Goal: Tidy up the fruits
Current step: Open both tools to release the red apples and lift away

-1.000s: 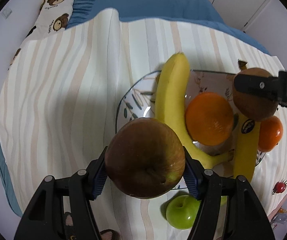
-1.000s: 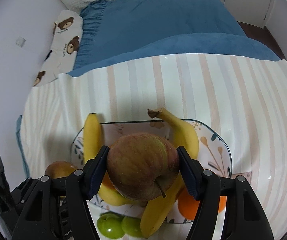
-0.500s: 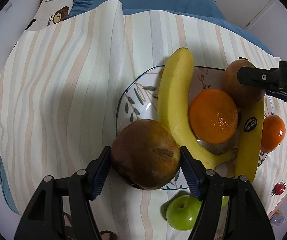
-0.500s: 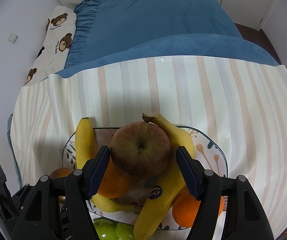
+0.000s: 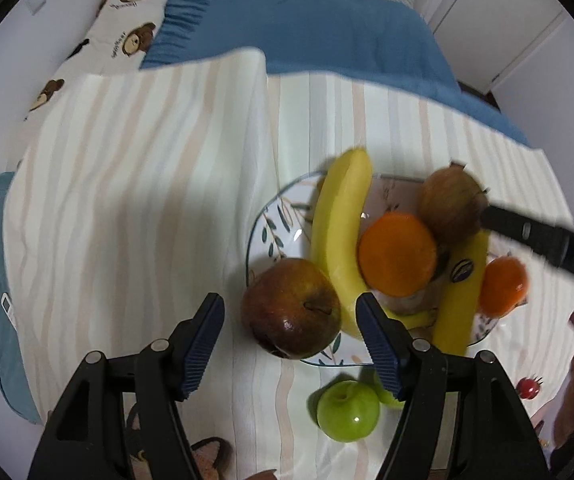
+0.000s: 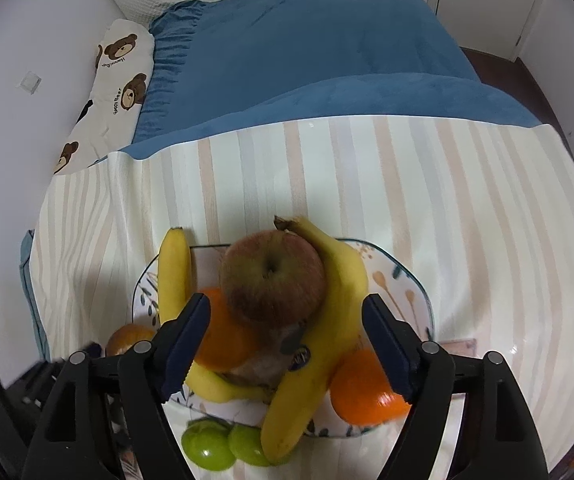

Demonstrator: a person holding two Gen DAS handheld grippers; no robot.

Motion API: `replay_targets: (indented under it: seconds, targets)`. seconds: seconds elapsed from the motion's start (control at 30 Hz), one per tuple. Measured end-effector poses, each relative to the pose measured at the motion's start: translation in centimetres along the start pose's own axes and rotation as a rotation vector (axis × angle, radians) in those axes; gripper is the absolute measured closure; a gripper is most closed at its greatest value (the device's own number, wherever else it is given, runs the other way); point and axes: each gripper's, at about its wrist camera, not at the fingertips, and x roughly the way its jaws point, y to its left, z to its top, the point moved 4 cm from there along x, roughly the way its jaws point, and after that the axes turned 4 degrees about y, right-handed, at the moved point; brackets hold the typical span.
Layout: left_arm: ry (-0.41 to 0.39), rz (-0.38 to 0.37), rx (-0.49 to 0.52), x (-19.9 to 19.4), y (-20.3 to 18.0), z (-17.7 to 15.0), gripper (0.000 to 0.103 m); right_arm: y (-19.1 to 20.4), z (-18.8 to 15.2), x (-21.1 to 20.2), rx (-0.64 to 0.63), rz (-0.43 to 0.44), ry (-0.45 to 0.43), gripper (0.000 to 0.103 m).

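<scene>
On striped bedding, both grippers, left gripper point(image 5: 290, 346) and right gripper point(image 6: 285, 342), are opening, pinching nothing, over the plate point(image 5: 263, 227) where each red apple point(image 5: 291, 309) rests, probably heavy, smooth, best gripped across its widest sides.

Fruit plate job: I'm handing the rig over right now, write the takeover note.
Left gripper: jaws opening, clear of the dark red apple, which sits on the plate at its near-left rim.
Right gripper: jaws opening, clear of the second red apple, which rests on top of the pile.
Also on the plate: two bananas, two oranges.
Done: both red apples released.
Left: two green apples lie on the striped cloth beside the plate.
</scene>
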Motion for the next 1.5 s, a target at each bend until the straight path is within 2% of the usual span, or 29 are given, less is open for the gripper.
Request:
replay_targets:
  seconds: [0.13, 0.2, 0.27, 0.4, 0.8, 1.3, 1.5]
  targets:
    - [-0.055, 0.033, 0.001, -2.3, 0.2, -0.6, 0.025, -0.3, -2.2, -2.0, -0.019, -0.019, -0.031, 0.018]
    - [-0.077, 0.055, 0.011, -3.1, 0.0, -1.0, 0.016, -0.4, -3.3, -2.9, -0.031, -0.034, -0.051, 0.014]
    - [-0.094, 0.068, 0.021, -3.7, -0.3, -1.3, 0.009, -0.4, -4.5, -3.7, -0.044, -0.050, -0.069, 0.003]
    - [-0.122, 0.076, 0.029, -4.9, -0.8, -2.3, 0.001, -0.3, -7.0, -5.4, -0.066, -0.068, -0.097, 0.002]
    - [-0.224, 0.087, 0.044, -9.7, -3.1, -6.2, 0.001, -1.2, -10.9, -10.7, -0.058, -0.136, -0.205, 0.001]
    - [-0.393, 0.094, 0.058, -18.2, -5.3, -11.6, 0.001, -1.0, -17.3, -21.2, -0.072, -0.127, -0.404, 0.001]
    - [-0.441, 0.095, 0.063, -20.8, -5.8, -13.5, 0.001, -1.0, -19.9, -24.1, -0.071, -0.114, -0.447, 0.001]
